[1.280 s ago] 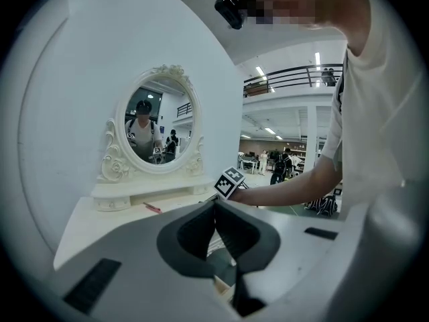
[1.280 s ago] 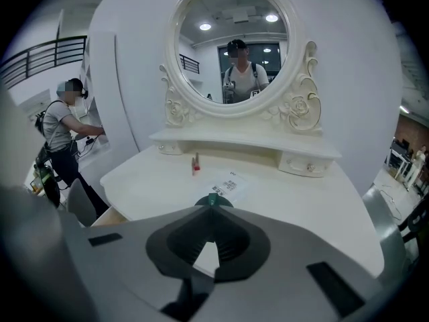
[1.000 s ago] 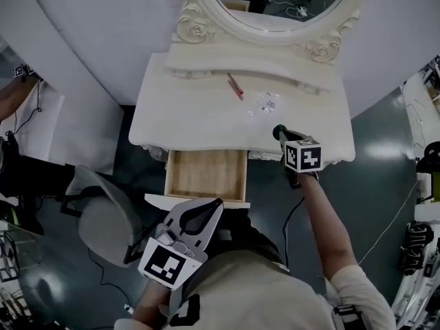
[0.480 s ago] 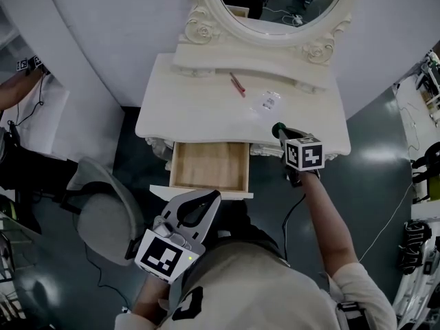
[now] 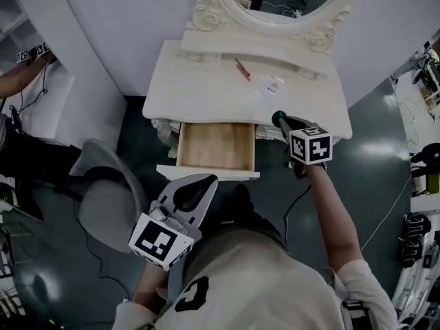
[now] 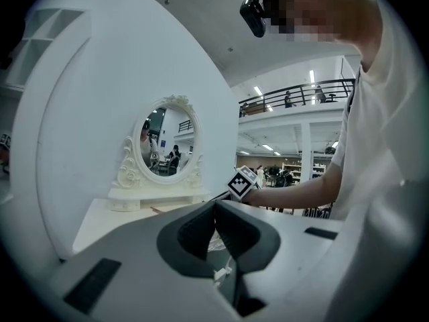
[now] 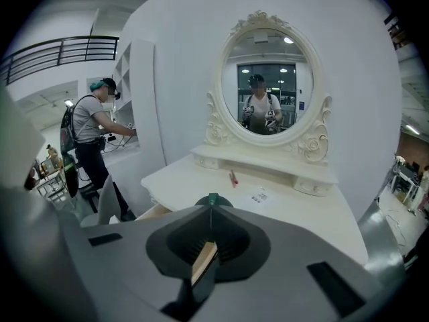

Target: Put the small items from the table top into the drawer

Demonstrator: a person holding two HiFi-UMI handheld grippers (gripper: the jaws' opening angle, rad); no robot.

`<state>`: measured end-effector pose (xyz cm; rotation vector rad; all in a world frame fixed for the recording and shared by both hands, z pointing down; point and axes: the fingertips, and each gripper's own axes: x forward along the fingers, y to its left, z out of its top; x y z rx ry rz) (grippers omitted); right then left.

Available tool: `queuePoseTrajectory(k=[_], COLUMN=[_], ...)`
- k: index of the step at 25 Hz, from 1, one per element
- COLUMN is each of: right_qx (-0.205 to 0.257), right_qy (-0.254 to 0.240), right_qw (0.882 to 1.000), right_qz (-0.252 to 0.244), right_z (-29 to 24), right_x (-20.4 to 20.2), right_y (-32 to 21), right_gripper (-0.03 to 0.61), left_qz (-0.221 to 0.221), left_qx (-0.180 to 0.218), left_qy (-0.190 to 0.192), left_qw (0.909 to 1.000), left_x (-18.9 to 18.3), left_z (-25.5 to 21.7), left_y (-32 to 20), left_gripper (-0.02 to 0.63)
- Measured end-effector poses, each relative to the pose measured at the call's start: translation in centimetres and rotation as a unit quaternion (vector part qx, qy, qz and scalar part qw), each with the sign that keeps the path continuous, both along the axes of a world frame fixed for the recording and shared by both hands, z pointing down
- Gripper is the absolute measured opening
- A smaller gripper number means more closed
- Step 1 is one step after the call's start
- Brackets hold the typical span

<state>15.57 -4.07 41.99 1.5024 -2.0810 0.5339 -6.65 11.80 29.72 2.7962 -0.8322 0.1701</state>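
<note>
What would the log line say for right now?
drawer: open | table: red pen, small packet | right gripper: shut on green-tipped stick, over table front | left gripper: shut, empty

Ahead of you an oval mirror [image 7: 268, 89] in an ornate carved frame stands against a curved white wall [image 5: 117, 33]. To your left a grey chair [image 5: 103, 205] sits on the dark floor [image 5: 385, 136]. Further left, a person in a grey shirt [image 7: 90, 136] stands at white shelves [image 7: 124, 79], below a railed balcony [image 7: 60, 49].
</note>
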Motion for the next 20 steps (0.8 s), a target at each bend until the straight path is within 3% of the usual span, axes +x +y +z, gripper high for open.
queuePoseTrajectory(k=[20], right_qx=[0.024], right_qy=[-0.012], right_qw=[0.995], right_qz=[-0.095], right_z=[-1.3], right_x=[-10.8], right_y=[6.4], right_gripper=[0.029], left_qz=[-0.007], left_qx=[0.005], left_qy=[-0.024], left_qw=[0.9997], left_x=[-3.7], left_z=[2.1], left_y=[2.9], left_gripper=[0.058])
